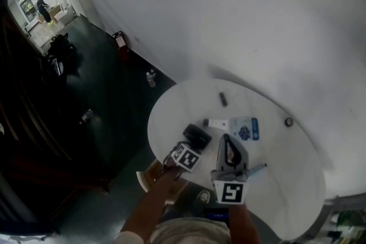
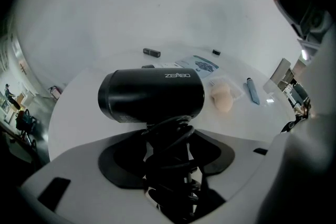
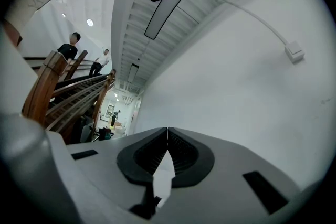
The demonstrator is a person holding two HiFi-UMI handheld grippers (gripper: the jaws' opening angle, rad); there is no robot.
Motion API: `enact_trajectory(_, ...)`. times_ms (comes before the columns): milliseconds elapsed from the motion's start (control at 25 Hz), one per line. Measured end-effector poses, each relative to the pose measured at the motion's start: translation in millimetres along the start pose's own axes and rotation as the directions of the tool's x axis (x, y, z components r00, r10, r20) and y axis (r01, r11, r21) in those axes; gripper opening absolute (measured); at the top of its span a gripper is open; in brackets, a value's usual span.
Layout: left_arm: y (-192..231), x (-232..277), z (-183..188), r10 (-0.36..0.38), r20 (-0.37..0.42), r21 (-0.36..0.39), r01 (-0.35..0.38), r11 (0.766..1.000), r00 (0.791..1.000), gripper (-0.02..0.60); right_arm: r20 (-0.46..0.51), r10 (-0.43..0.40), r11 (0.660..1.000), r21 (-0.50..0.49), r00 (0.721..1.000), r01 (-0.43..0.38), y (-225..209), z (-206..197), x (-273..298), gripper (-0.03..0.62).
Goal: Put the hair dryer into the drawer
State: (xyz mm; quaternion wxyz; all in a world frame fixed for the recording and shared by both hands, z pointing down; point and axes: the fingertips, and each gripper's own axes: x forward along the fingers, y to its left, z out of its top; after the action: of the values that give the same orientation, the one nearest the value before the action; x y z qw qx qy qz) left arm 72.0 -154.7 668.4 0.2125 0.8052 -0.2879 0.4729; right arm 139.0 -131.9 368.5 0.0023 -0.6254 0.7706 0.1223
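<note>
A black hair dryer [image 2: 152, 96] fills the left gripper view; its handle and wound cord sit between the jaws. My left gripper [image 2: 169, 150] is shut on that handle. In the head view the hair dryer [image 1: 198, 134] is held just over the near left part of the round white table [image 1: 183, 100], with the left gripper [image 1: 192, 144] below it. The right gripper [image 1: 227, 140] hovers beside it to the right, over the table's near side. In its own view the right gripper [image 3: 167, 131] points up at a white wall, jaws together and empty. No drawer is in view.
On the table lie a blue-and-white packet [image 1: 245, 128], a small black stick [image 1: 223, 99], a round dark knob [image 1: 289, 122] and a blue pen [image 2: 252, 91]. A beige sponge in a bag [image 2: 222, 98] lies near the pen. Dark floor drops off left of the table.
</note>
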Motion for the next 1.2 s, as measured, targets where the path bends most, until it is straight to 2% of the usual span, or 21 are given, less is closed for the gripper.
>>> enact_trajectory(240,4,-3,1,0.004,0.051,-0.071,-0.001,0.997,0.999,0.258,-0.011,0.004,1.000,-0.005,1.000,-0.004,4,-1,0,0.006)
enact_trajectory(440,11,-19,10,0.051,0.134,-0.101,-0.037,0.994,0.990,0.256,-0.016,0.005,1.000,-0.010,1.000,-0.005,8,-2,0,0.007)
enact_trajectory(560,19,-35,24,0.094,0.229,-0.138,-0.064,0.988,0.969,0.256,-0.012,0.006,1.000,-0.004,1.000,-0.006,10,-2,2,0.008)
enact_trajectory(680,28,-58,34,0.151,0.311,-0.178,-0.098,0.979,0.938,0.256,-0.005,0.006,1.000,0.007,1.000,-0.006,13,1,3,0.008)
enact_trajectory(800,36,-83,39,0.207,0.390,-0.217,-0.129,0.968,0.897,0.256,0.001,0.015,1.000,0.013,1.000,-0.015,19,3,5,0.008)
enact_trajectory(920,45,-114,42,0.267,0.474,-0.262,-0.155,0.952,0.839,0.256,0.010,0.031,0.999,0.011,0.999,-0.031,27,6,9,0.007)
enact_trajectory(1040,54,-146,44,0.328,0.547,-0.303,-0.183,0.935,0.771,0.256,0.022,0.049,0.999,0.018,0.999,-0.049,37,11,13,0.008)
enact_trajectory(1200,64,-191,43,0.401,0.627,-0.341,-0.228,0.912,0.668,0.256,0.052,0.081,0.997,0.009,0.995,-0.082,54,18,18,0.006)
